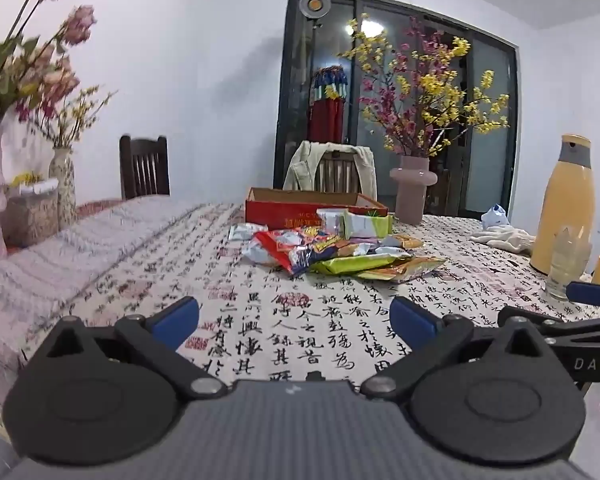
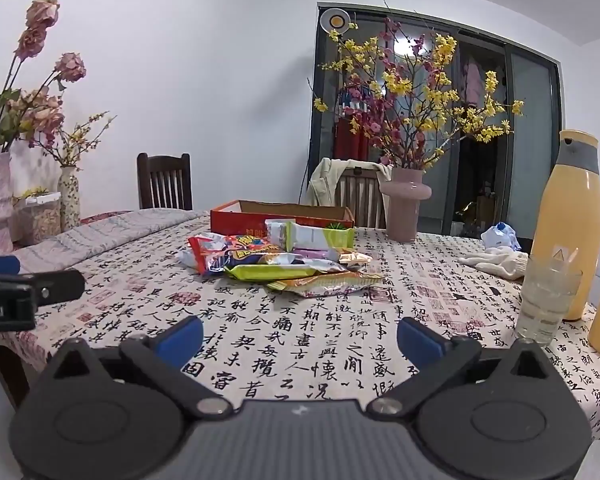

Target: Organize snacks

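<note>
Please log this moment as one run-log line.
left gripper open | right gripper open | snack packets loose beside red box | nothing held

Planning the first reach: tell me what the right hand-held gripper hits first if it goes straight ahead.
Probably the bare tablecloth, since the open right hand-held gripper tilts slightly down; kept level, it would meet the snack pile. Depth is unclear.

Both wrist cameras looked forward, tilted slightly down, from the table's near edge. Each framed the snack pile mid-table and the red box behind, the right view set further right.
</note>
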A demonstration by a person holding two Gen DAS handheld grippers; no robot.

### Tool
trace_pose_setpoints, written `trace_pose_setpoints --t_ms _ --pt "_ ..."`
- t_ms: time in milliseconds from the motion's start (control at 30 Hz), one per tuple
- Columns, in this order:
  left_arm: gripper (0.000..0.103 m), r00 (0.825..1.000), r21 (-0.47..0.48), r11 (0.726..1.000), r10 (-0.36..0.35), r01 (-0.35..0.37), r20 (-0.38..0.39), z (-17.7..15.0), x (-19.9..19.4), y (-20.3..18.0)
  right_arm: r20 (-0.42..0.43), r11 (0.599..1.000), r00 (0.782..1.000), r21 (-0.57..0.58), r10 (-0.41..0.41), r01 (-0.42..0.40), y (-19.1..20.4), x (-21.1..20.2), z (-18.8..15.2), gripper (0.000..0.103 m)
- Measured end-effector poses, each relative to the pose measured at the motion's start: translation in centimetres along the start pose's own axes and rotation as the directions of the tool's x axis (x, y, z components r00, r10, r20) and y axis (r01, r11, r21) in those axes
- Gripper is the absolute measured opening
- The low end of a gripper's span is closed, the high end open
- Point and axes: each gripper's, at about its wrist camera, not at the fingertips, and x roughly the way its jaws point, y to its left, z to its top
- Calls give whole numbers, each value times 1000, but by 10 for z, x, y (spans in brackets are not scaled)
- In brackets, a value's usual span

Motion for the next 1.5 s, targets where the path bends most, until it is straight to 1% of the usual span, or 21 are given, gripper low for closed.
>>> trace_pose_setpoints --t_ms 167,367,500,600,667,733,900,1500 --pt "103 999 -2 999 36 -37 -26 1 3 1 1 1000 1000 -3 7 -7 0 0 0 103" --pt "103 998 27 999 46 -45 -41 -1 5 -3 12 1000 1000 -12 -7 7 3 -1 1 103" --pt "103 998 24 999 46 -45 -52 -2 7 -4 9 1000 1000 -18 -23 24 2 2 0 103" --pt "103 998 31 999 47 -45 -52 -1 7 -4 40 999 998 -22 45 -45 -2 4 -4 103" --pt "103 998 26 999 37 -35 -53 -1 7 -4 32 995 995 16 94 -94 -7 6 -4 103" --pt "103 998 13 1000 24 -24 -51 -1 6 -2 27 993 993 31 111 -112 -8 5 -3 103" --pt "103 998 13 1000 21 -20 -55 -1 7 -2 30 995 995 -15 97 -97 2 2 -2 103" --pt "103 998 20 999 29 -27 -55 -1 7 -3 44 996 995 5 91 -91 -1 -1 -1 103"
